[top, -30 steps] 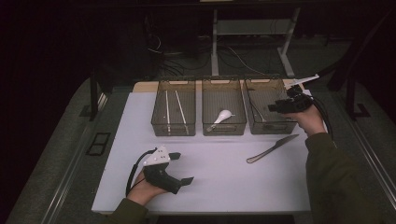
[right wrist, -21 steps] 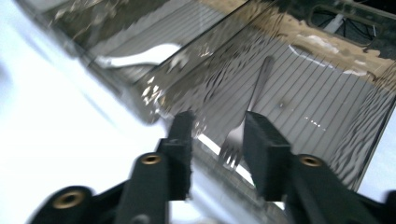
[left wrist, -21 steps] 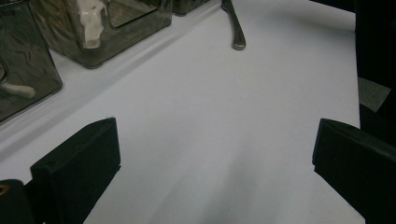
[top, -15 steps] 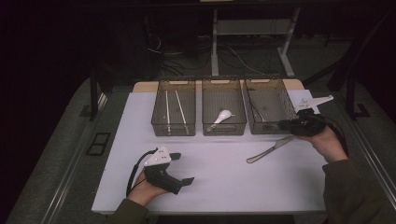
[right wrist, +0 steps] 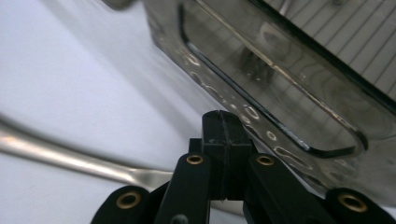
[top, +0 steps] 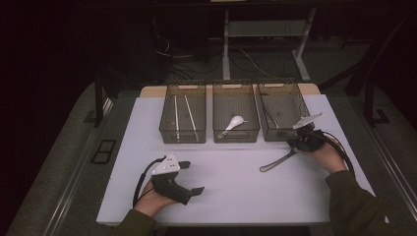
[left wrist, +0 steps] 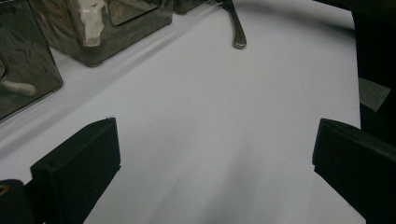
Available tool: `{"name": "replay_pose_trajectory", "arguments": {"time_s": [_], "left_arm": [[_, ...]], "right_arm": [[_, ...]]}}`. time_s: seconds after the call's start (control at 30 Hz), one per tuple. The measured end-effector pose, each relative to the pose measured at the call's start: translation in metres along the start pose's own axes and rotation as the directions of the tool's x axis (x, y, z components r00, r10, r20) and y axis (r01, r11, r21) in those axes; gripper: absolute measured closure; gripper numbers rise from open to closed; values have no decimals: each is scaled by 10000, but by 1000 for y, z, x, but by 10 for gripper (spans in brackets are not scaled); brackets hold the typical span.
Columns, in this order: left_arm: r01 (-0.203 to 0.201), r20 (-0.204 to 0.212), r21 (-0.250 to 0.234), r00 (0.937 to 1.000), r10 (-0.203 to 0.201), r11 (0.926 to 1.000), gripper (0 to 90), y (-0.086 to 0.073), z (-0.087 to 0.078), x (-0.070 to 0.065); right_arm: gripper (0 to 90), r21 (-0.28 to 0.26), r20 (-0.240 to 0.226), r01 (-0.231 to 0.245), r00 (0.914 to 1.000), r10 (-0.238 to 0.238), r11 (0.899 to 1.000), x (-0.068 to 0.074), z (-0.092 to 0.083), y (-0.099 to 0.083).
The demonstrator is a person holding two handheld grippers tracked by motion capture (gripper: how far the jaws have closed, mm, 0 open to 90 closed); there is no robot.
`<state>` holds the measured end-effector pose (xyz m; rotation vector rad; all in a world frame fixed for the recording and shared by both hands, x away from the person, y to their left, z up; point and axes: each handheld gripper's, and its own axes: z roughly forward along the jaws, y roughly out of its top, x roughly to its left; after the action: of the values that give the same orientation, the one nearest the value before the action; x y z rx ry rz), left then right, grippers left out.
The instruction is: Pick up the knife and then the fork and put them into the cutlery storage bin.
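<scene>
Work in hand: sorting cutlery into three clear bins; the piece not yet binned is a metal utensil (top: pixel 278 161), probably a knife or a fork, though its working end is hidden under the hand.

Landmark: the right bin (top: pixel 282 112), last of the row at the far side of the white table (top: pixel 236 191).

Metal utensil: lies flat on the table just in front of the right bin's near wall, slanting, its handle end toward the table's middle. In the left gripper view its rounded handle tip (left wrist: pixel 238 43) shows at the top.

Right gripper (top: pixel 301 142): down at the utensil's far end, just in front of the right bin. Its jaws have just been closing and now stand pressed together (right wrist: pixel 223 140); the right gripper view shows pad against pad with nothing between them, the utensil's shaft (right wrist: pixel 70 156) passing beside and beneath. By my reading the pinch missed or came too early.

Left gripper (top: pixel 189 178): well to the left of the right bin, near the table's front edge, resting in its hand with jaws spread wide over bare table, likely parked clear of the working side.

Other bins: the middle bin (top: pixel 235 132) holds a white spoon (top: pixel 232 123); the left bin (top: pixel 182 132) holds two pale sticks (top: pixel 182 113), so each kind has its own bin.
</scene>
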<state>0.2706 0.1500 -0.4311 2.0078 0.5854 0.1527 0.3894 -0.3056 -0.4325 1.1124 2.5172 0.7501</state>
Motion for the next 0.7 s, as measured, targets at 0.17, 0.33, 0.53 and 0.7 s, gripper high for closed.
{"name": "replay_pose_trajectory", "arguments": {"time_s": [0.17, 0.33, 0.53, 0.7], "left_arm": [[14, 6, 3, 10000, -14, 10000, 5, 0, 1, 0], [20, 7, -1, 10000, -20, 10000, 5, 0, 1, 0], [20, -4, 2, 10000, -20, 10000, 5, 0, 0, 0], [28, -2, -11, 10000, -28, 10000, 5, 0, 0, 0]], "right_arm": [[898, 224, 43, 63, 10000, -64, 9997, 0, 6, 0], [899, 495, -98, 82, 9999, -77, 9987, 1, 3, -2], [899, 928, -426, 266, 9988, -227, 9953, 5, -4, -6], [899, 1277, -648, 506, 9970, -426, 9905, 8, -10, -10]]}}
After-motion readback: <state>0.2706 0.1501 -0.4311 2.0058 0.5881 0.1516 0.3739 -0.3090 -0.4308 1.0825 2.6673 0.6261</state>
